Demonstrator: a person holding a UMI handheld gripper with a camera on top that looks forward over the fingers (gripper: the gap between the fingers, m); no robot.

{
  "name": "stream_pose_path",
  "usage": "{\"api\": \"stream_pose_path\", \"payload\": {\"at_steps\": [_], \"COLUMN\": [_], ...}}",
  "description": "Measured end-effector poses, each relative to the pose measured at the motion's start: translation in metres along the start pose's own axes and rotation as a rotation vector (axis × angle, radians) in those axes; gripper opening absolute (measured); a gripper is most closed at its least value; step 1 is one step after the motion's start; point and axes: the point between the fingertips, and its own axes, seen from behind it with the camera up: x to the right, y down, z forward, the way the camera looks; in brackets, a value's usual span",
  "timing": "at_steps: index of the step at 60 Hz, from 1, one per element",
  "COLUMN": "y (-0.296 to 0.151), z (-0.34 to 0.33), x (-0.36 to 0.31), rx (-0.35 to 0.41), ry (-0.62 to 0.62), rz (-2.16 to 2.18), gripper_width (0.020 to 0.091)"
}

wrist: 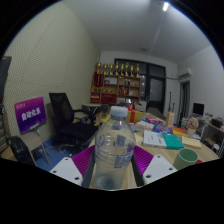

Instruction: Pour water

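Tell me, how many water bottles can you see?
1. The clear plastic water bottle with a white cap stands upright between the tongs, pink pads at both its sides. More may hide among the clutter on the table behind.

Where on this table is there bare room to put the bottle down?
The gripper holds the bottle between its pads. Bare table shows just right of the bottle, bordered by the books behind and the green cup further right. Beyond that, around the books and small items, it is crowded.
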Motion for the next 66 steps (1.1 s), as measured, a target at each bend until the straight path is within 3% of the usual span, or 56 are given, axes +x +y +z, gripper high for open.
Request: {"api": "stream_pose_path", "payload": {"at_steps": [9,11,17,20,21,28,33,38,46,55,56,66], "y": [0.001,-0.001,0.002,-0.001,0.0,-0.062,-0.094,-0.119,-0.089,-0.073,-0.077,-0.089], "z": [0.005,0.003,0.007,0.004,0.009,-0.012,-0.024,-0.033,-0.03,-0.037,-0.06,-0.052], "x": [0.002,-0.005,-0.003,-0.01,-0.003,-0.001,0.04,0.068,0.116,0.118,0.116,0.123], "rx": [0.023,0.011,-0.045,-0.08,-0.086,-0.046,-0.001,-0.003,-0.024,-0.079,-0.082,-0.049], "ry": [-0.032,-0.038,-0.076,-0.121,-0.148,-0.232,-0.293,-0.317,-0.401,-0.421,-0.421,-0.441], "rz": [0.01,0.036,0.078,0.147,0.17,0.519,0.885,1.326,1.807,2.108,2.143,2.32], "gripper_width": [0.0553,0.0559,0.0478,0.0488,0.0456,0.0454,0.0453,0.0452,0.0451,0.0451,0.0455,0.0451]}}
